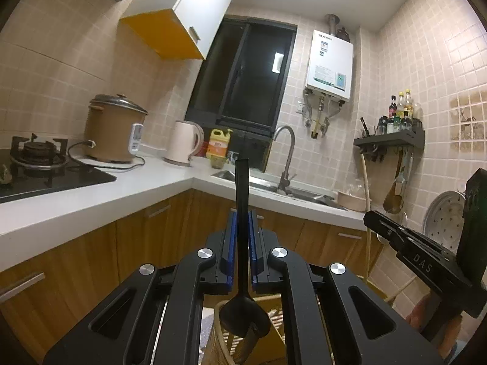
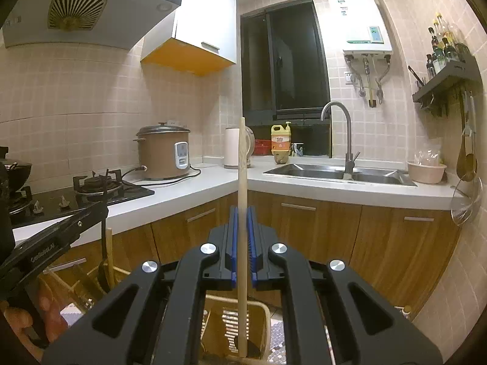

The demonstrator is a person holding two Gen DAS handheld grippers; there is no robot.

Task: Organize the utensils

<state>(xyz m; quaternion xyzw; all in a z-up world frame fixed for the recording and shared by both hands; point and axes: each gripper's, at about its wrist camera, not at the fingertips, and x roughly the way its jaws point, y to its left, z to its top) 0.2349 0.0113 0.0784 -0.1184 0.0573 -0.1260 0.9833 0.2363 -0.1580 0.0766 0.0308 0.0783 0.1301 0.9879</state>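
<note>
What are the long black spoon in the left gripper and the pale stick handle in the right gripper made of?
Long black spoon: likely plastic or nylon; uniform black with a soft sheen on the bowl and no metallic glint. Could be coated.
Pale stick handle: looks like unfinished wood or bamboo; matte tan with faint lengthwise grain near the top. Its lower end is hidden in the basket, so the tool type is unclear.

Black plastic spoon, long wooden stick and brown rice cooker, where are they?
Black plastic spoon [image 1: 242,213], left wrist view, handle.
Long wooden stick [image 2: 242,182], right wrist view, shaft.
Brown rice cooker [image 2: 158,158], right wrist view, body.

Two claws [image 1: 242,222] [image 2: 242,222], one black ladle [image 1: 242,243], one wooden stick [image 2: 242,228], one rice cooker [image 2: 164,152], one kettle [image 1: 184,143], one faucet [image 2: 344,133].
</note>
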